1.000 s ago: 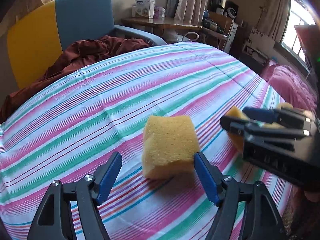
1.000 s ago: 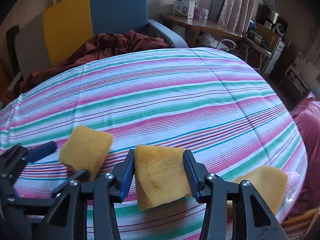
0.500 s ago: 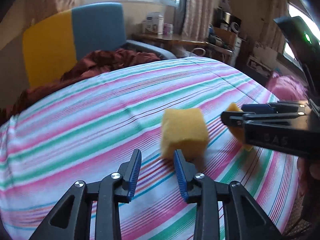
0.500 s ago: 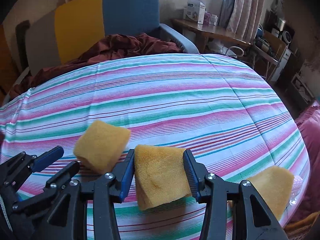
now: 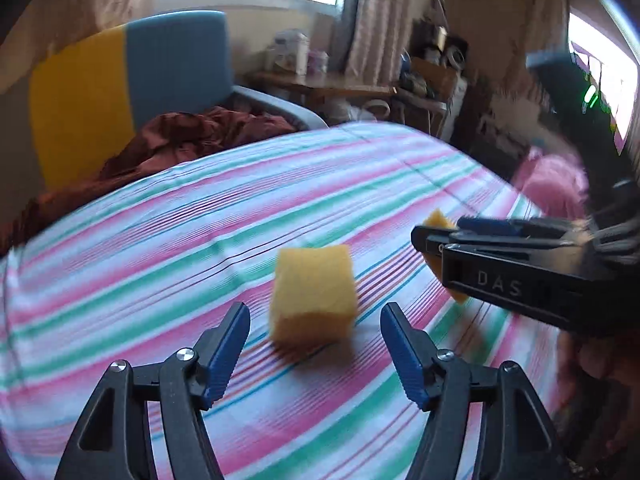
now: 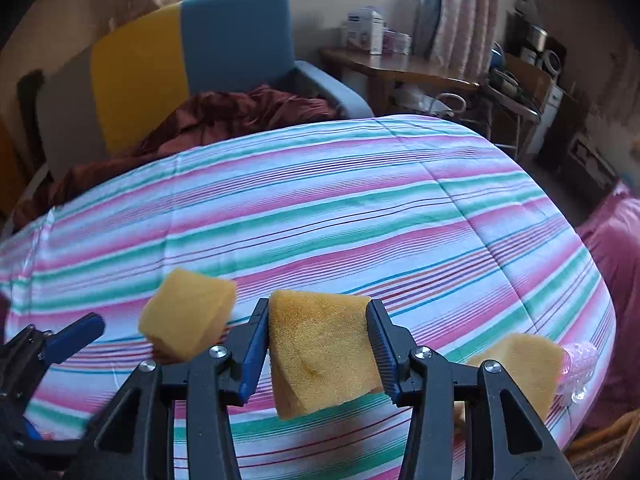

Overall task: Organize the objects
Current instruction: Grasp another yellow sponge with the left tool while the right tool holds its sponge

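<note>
A yellow sponge block (image 5: 314, 290) lies on the striped bedspread (image 5: 200, 216), just beyond my left gripper (image 5: 314, 350), which is open and empty. The block also shows in the right wrist view (image 6: 188, 314). My right gripper (image 6: 318, 344) is shut on a second yellow sponge (image 6: 322, 344) and holds it above the bed; in the left wrist view this gripper (image 5: 500, 256) comes in from the right. A third sponge (image 6: 520, 364) lies near the bed's right edge.
A blue and yellow armchair (image 6: 192, 56) with a dark red cloth (image 6: 224, 116) stands behind the bed. A wooden desk (image 6: 400, 68) with boxes stands at the back right. A clear knobbly plastic object (image 6: 580, 368) lies at the bed's right edge.
My left gripper let go of the sponge block, drew back, closed partly, then opened wide again. The block stays on the bed. My right gripper keeps holding its sponge.
</note>
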